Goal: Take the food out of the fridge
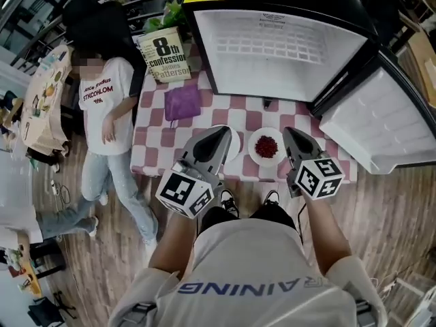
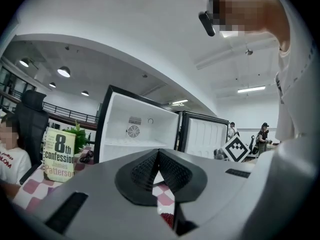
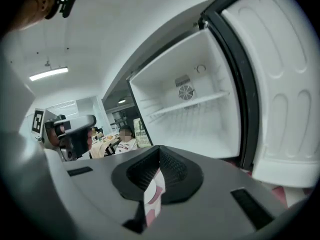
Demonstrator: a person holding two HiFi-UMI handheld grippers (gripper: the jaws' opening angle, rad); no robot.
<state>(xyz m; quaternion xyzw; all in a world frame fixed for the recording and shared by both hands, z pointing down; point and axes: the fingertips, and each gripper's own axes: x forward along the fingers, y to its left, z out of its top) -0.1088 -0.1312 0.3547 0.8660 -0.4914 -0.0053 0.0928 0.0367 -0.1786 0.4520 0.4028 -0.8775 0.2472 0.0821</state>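
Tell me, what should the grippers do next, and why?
Probably push the fridge door shut with the right gripper: the fridge looks empty, the plate of red food sits on the table, and both it and the left gripper are shut, holding nothing.

The left gripper point(image 2: 159, 154), its jaws closed tip to tip, points at an open white fridge point(image 2: 135, 131) whose door point(image 2: 205, 136) swings right, with a book point(image 2: 59, 155) upright on the checked tablecloth point(image 2: 30, 190) at the left and red food point(image 2: 167, 219) showing near, below the jaws.
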